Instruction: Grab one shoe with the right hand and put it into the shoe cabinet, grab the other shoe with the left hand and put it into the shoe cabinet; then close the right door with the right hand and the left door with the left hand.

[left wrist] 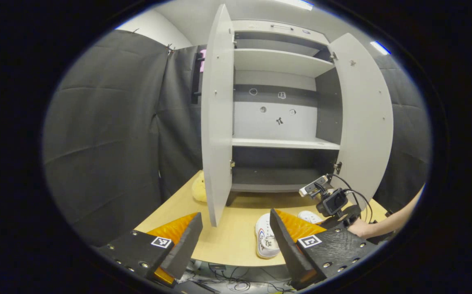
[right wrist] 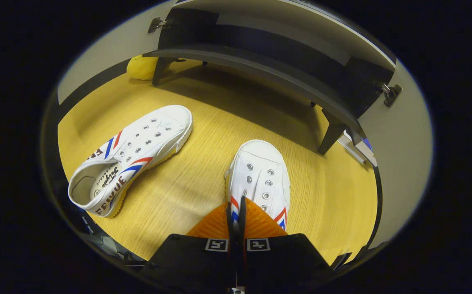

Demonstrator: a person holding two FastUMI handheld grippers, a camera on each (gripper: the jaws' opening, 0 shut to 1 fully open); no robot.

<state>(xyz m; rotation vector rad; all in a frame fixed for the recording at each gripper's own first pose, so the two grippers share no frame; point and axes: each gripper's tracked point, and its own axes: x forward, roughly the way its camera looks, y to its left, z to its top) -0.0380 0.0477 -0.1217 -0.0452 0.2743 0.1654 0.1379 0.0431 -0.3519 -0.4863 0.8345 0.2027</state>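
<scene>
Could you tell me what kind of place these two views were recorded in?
Most likely a recording booth rather than a home: black cloth hangs as walls, a small shoe cabinet stands with both doors open on a wooden tabletop, and two white shoes lie before it.

We see a yellow soft thing point(left wrist: 199, 188) on the wooden table point(left wrist: 236, 245) — tucked just behind the open door, near black cloth point(left wrist: 109, 134).
</scene>
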